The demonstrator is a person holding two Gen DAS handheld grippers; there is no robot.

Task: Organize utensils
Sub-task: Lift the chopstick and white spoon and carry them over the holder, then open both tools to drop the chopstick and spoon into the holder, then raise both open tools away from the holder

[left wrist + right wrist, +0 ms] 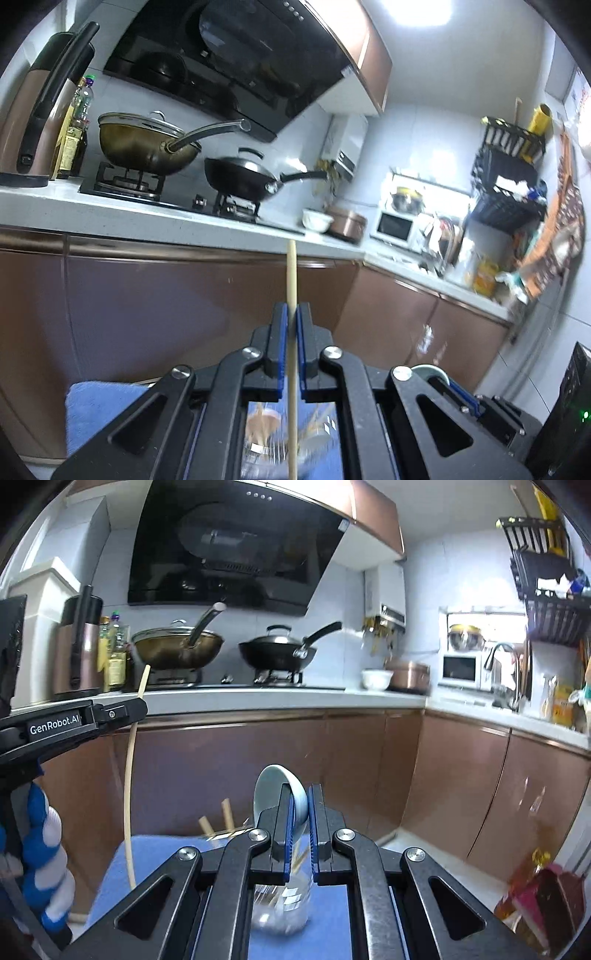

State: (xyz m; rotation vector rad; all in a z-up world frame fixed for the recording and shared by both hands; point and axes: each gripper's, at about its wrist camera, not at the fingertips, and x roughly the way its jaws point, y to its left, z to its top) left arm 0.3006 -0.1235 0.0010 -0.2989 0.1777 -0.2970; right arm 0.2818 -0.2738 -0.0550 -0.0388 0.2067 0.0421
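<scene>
Grippers are both clenching utensils in front of brown kitchen cabinets. Left gripper (293, 314) is pinching a long pale wooden chopstick (291, 280) between its blue pads, with the stick running upright through the closed jaws and sticking out above and below them; in the right wrist view the same stick (128, 794) is hanging down from that gripper (142, 705) toward a blue cloth-covered surface (332, 923). Right gripper (301, 805) is grasping a pale blue-white ceramic spoon (271, 786), its bowl rising above the fingertips and tilting to the left. Below the right gripper, a clear glass jar (284, 904) is standing on the blue cloth and holding further wooden utensils (227, 812); it is showing blurred in both views. A blue and white gloved hand (44, 849) is gripping the left tool's handle. Behind, a brass-coloured lidded wok (147, 144) and a black lidded wok (243, 177) are sitting on the gas hob.
</scene>
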